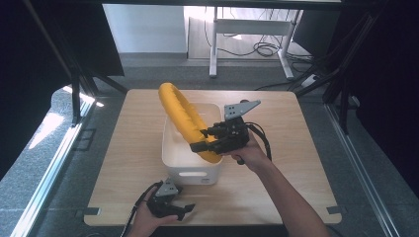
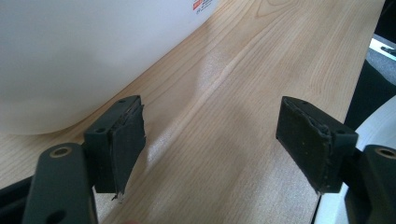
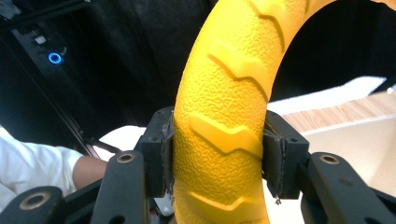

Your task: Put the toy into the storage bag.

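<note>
your right claw point(image 1: 201, 139) pinching yellow textured rubber ring point(image 1: 184, 114) above white plastic bin point(image 1: 174, 159); left claw point(image 2: 210, 144) spread, idle; ring could snag bin rim, tipping bin.

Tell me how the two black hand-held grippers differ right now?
The right gripper is shut on the yellow ridged ring, while the left gripper stands open with nothing between its jaws. The right one is held up over the white plastic bin; the left sits low by the wooden table. Both have black padded jaws.
</note>
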